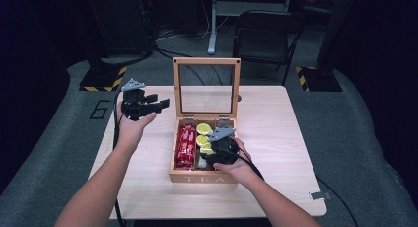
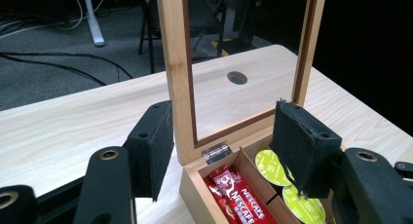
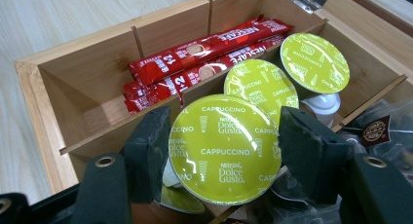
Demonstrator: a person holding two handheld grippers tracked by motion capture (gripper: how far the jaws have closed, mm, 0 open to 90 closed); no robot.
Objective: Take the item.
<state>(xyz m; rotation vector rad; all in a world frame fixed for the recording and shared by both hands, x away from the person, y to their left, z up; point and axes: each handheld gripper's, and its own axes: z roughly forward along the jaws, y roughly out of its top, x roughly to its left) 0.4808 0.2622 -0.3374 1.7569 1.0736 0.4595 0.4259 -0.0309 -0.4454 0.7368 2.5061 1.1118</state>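
Note:
A wooden tea box (image 1: 202, 177) stands open on the table, its glass-paned lid (image 1: 207, 62) upright. My right gripper (image 3: 224, 131) reaches down into the middle compartment and is shut on a green Cappuccino capsule (image 3: 224, 156), with a pad on either side of its lid. Two more green capsules (image 3: 314, 63) lie behind it. Red Nescafe sticks (image 3: 204, 48) fill the left compartment (image 1: 186, 145). My left gripper (image 1: 158, 101) hovers left of the lid, open, with nothing between its pads (image 2: 153, 146). From its view, the box (image 2: 195, 185) and the lid frame (image 2: 175, 63) sit just ahead.
Dark packets (image 3: 380, 131) lie in the box's right compartment. The table (image 1: 276, 138) has a round hole (image 2: 237, 78) behind the lid and a small clip (image 1: 319, 195) at its front right corner. A chair (image 1: 266, 34) stands beyond the table.

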